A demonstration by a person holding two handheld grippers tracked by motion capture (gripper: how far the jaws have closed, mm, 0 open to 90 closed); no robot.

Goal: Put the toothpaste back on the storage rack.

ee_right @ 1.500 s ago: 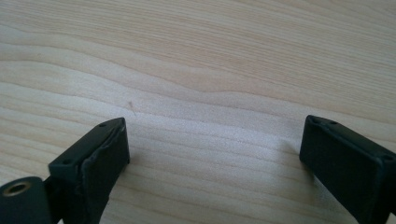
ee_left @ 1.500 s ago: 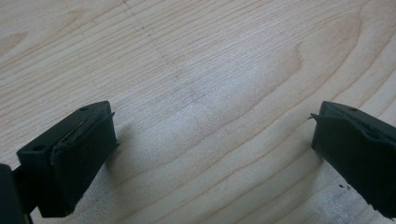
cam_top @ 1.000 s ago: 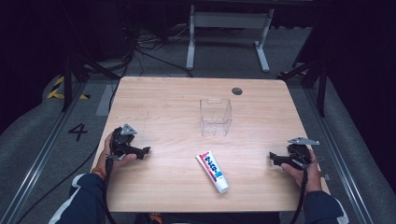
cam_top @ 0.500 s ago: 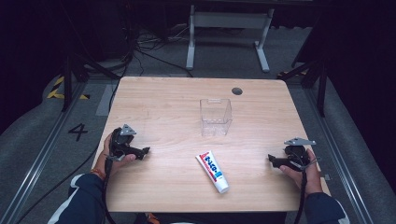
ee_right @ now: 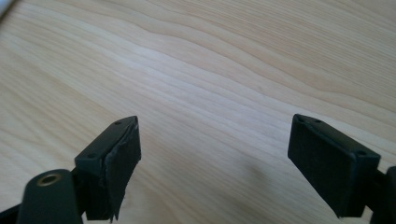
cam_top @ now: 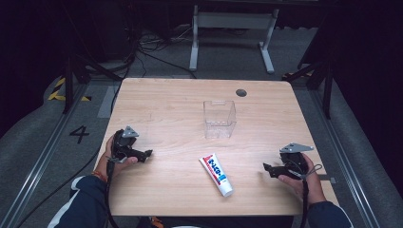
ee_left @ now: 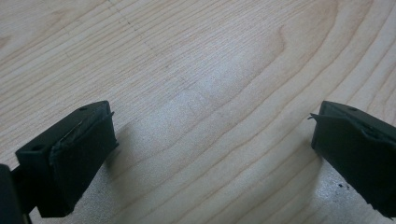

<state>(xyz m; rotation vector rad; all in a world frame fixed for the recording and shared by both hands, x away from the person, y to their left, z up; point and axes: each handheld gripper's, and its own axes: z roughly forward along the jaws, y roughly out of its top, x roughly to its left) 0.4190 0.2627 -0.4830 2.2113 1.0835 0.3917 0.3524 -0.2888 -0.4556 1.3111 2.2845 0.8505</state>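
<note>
A white toothpaste tube point(cam_top: 217, 174) with red and blue print lies flat near the table's front middle, cap toward the front edge. Behind it stands a clear plastic box point(cam_top: 219, 118), open on top and with nothing in it. My left gripper point(cam_top: 148, 153) rests low at the left side, pointing right toward the tube, well short of it. Its jaws stand wide apart over bare wood point(ee_left: 210, 144). My right gripper point(cam_top: 266, 167) is at the front right and points left at the tube. Its jaws have just been closing a little but stand open over bare wood point(ee_right: 215, 158).
The wooden table point(cam_top: 180, 99) has a round cable hole point(cam_top: 241, 92) at the back right. Beyond the table are a dark floor, cables and a white metal stand point(cam_top: 228, 28). A floor mark "4" point(cam_top: 79, 133) lies to the left.
My right gripper has shifted a little toward the front edge and leftward, closer to the tube. The left gripper, tube and box have stayed put.
</note>
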